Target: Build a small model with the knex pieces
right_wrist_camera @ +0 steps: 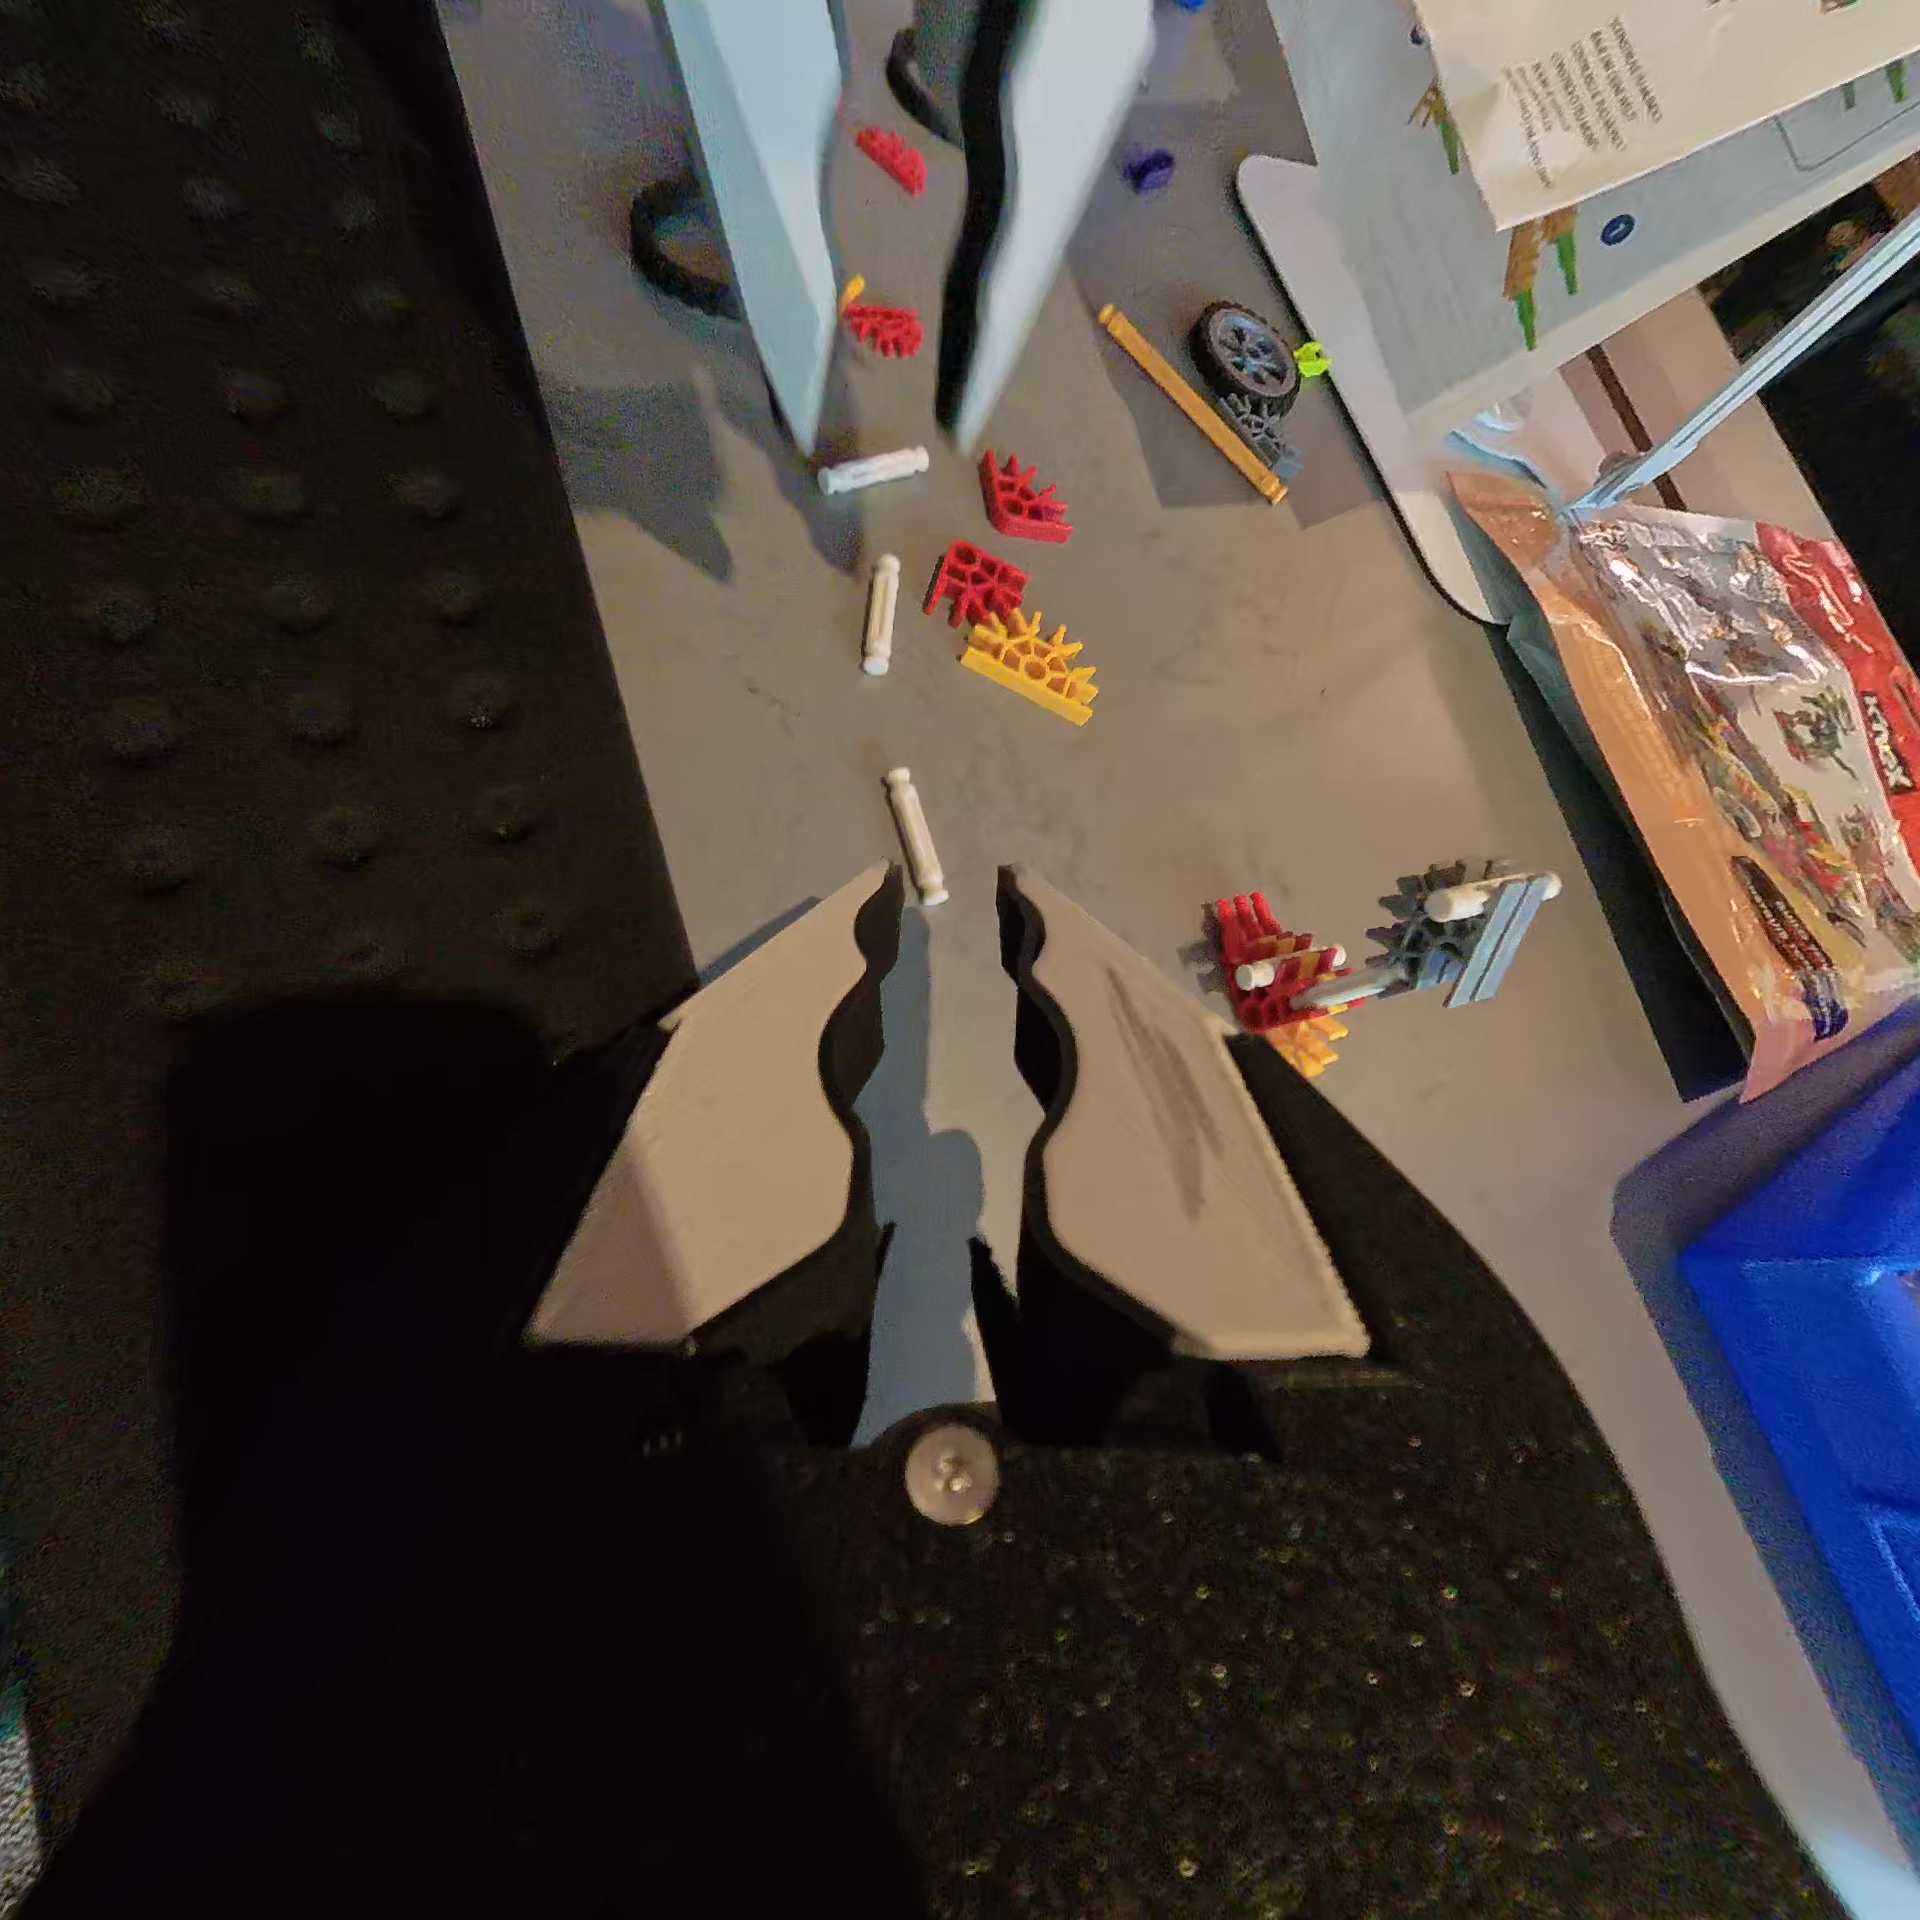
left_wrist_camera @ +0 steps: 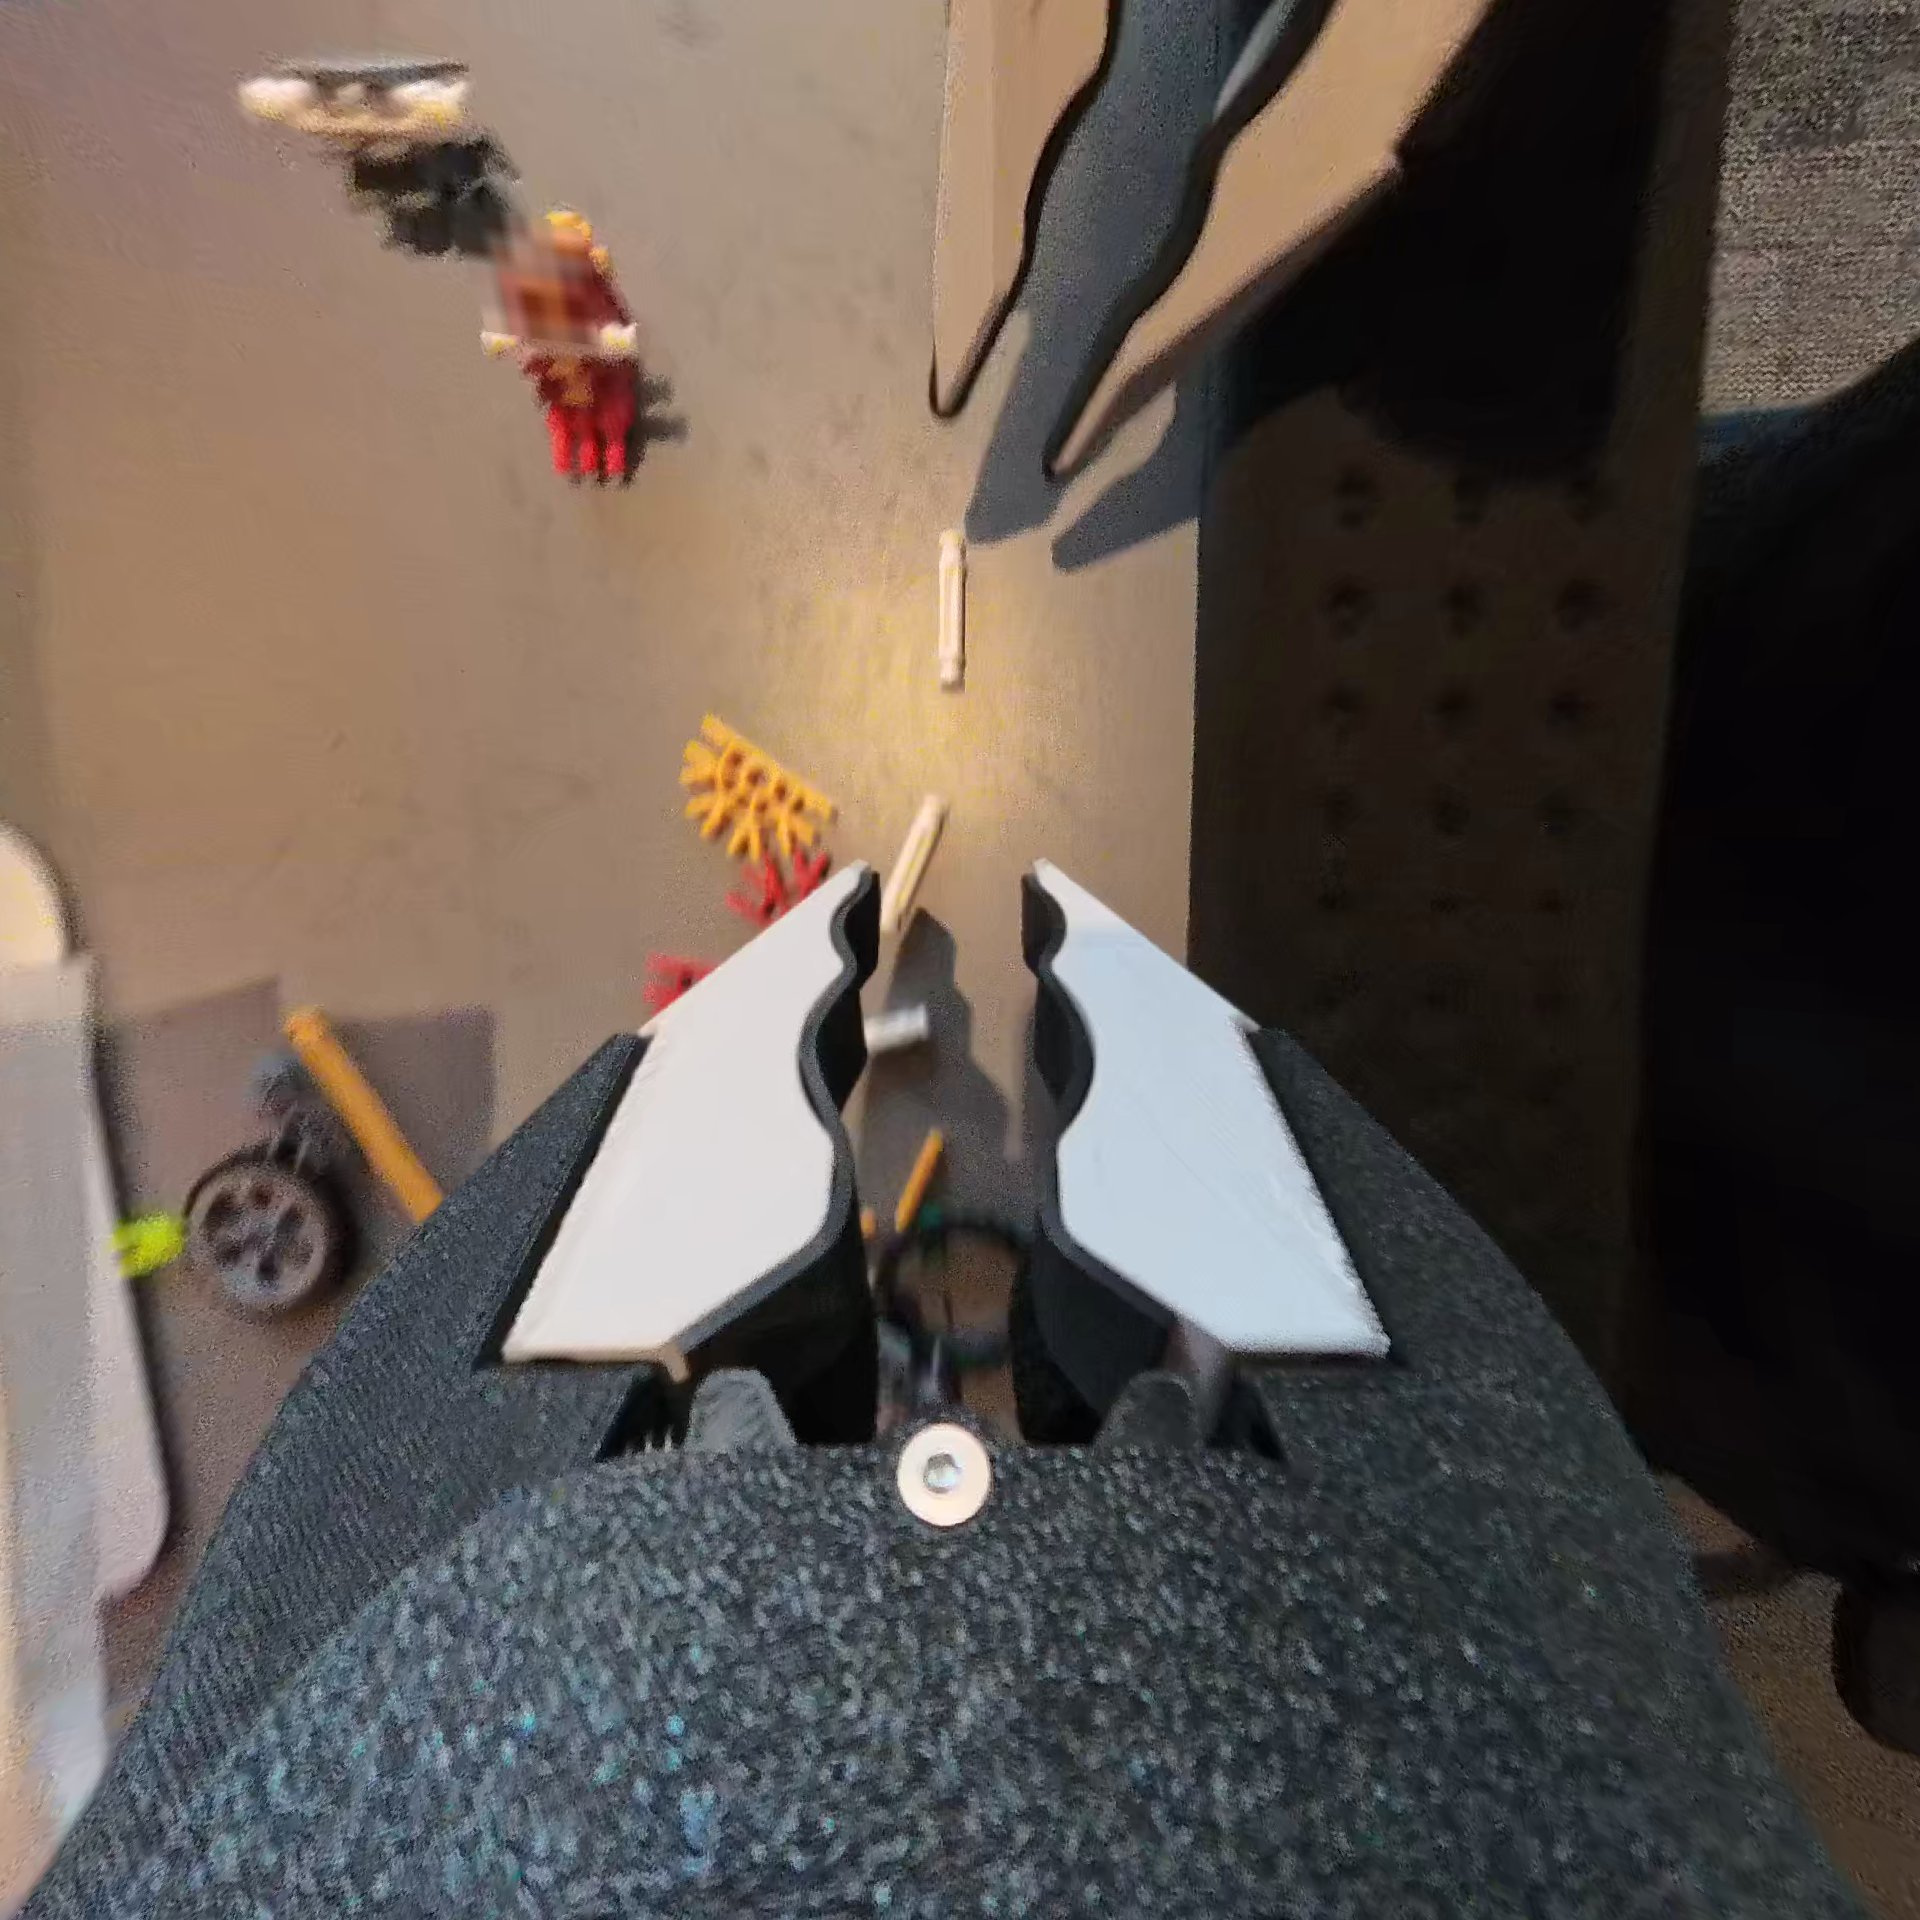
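Observation:
My left gripper (left_wrist_camera: 951, 894) is open and empty, low over the grey tabletop (left_wrist_camera: 416, 644). A white rod (left_wrist_camera: 912, 868) lies just past its left fingertip, another (left_wrist_camera: 894, 1029) lies between its fingers, and a third (left_wrist_camera: 951, 608) lies farther ahead. My right gripper (right_wrist_camera: 948, 883) is open and empty, with a white rod (right_wrist_camera: 914, 836) right at its tips. The two grippers face each other: the right one (left_wrist_camera: 997, 436) shows at the top of the left wrist view, the left one (right_wrist_camera: 888, 431) at the top of the right wrist view. A yellow connector (right_wrist_camera: 1029, 665) and red connectors (right_wrist_camera: 1023, 499) lie between them.
A small red, yellow and grey rod assembly (right_wrist_camera: 1351, 956) lies right of my right gripper. A wheel (right_wrist_camera: 1247, 348) with a yellow rod (right_wrist_camera: 1190, 400), a plastic parts bag (right_wrist_camera: 1714, 748), a blue bin (right_wrist_camera: 1818, 1351) and a booklet (right_wrist_camera: 1558, 104) lie to the right. A studded black mat (right_wrist_camera: 260, 520) borders the left. There is about 9 cm between the tips of the two grippers. The left tips stand about 6 cm off the yellow connector (right_wrist_camera: 1029, 665). The left camera catches it too, in the left wrist view (left_wrist_camera: 761, 791).

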A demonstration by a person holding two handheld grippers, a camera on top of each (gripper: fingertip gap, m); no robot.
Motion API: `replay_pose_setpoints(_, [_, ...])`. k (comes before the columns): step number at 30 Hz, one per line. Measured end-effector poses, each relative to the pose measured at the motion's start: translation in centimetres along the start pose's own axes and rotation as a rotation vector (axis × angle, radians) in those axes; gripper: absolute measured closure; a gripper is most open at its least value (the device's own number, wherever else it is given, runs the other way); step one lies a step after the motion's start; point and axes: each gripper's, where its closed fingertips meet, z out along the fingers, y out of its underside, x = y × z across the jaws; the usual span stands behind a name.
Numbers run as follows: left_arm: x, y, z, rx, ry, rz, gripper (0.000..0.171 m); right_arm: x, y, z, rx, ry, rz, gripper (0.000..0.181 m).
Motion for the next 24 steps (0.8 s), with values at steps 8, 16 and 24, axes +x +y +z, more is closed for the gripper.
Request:
replay_pose_setpoints(8, [-4.6,12.3,-15.4,-0.039,-0.326,-0.232,0.145,-0.3,-1.5,1.8,-0.016,-0.037,-0.008,0.163])
replay_pose_setpoints(16, [-6.6,24.8,-22.7,-0.155,-0.495,-0.423,0.145,-1.0,-2.6,4.5,-0.056,-0.057,-0.024,0.163])
replay_pose_setpoints(24, [-7.6,33.9,-23.6,-0.293,-0.458,-0.523,0.144,-2.1,-8.0,7.4,0.079,-0.149,-0.016,0.164])
